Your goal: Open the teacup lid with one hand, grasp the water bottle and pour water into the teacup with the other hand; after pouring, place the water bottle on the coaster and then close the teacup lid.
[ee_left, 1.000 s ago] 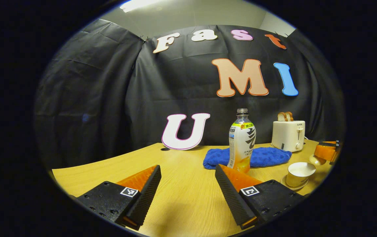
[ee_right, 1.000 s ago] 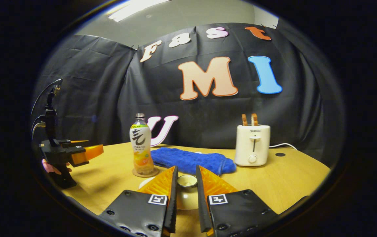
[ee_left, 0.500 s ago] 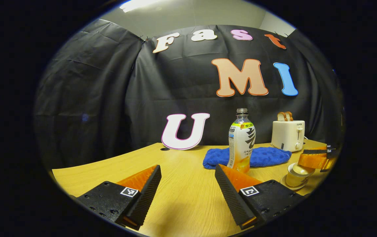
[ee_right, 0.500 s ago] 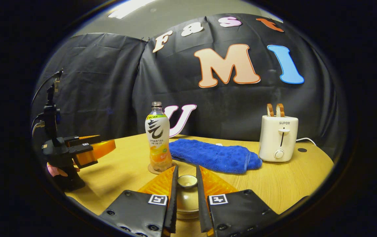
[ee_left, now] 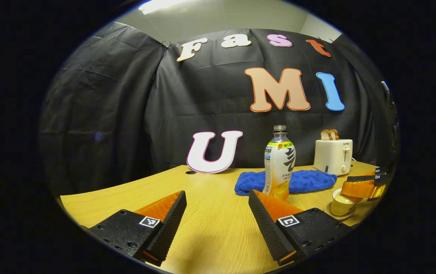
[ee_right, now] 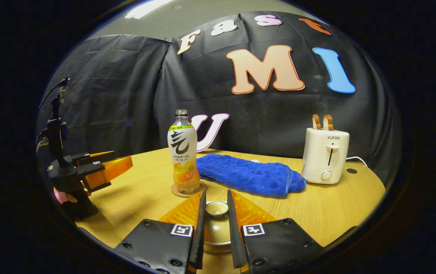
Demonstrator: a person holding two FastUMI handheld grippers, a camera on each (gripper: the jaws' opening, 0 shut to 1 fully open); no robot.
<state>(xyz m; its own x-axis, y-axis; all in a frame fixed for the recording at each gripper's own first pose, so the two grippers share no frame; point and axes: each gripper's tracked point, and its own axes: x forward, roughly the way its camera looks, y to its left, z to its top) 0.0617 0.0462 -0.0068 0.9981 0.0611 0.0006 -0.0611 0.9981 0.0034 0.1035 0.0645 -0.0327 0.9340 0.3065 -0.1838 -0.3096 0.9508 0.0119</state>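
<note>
The water bottle (ee_right: 182, 156), with a white label and orange drink, stands upright on a round coaster (ee_right: 188, 189); it also rises behind my left fingers (ee_left: 280, 163). My right gripper (ee_right: 216, 195) is shut on the knob of the cream teacup lid (ee_right: 214, 228). That lid sits at the mouth of the teacup (ee_left: 340, 204), which stands on its saucer at the right. The right gripper (ee_left: 361, 187) hovers level over the cup. My left gripper (ee_left: 217, 195) stands open above bare tabletop, left of the bottle, holding nothing.
A blue towel (ee_right: 248, 175) lies behind the bottle. Far right on the wooden table (ee_left: 210, 228) stands a white toaster (ee_right: 325, 154) with two bread slices. A hand (ee_right: 63, 196) holds the left gripper (ee_right: 105, 169) at the left edge.
The right gripper carried the lid leftward from beside the open teacup and lowered it onto the cup's mouth. The left gripper and the bottle stayed put.
</note>
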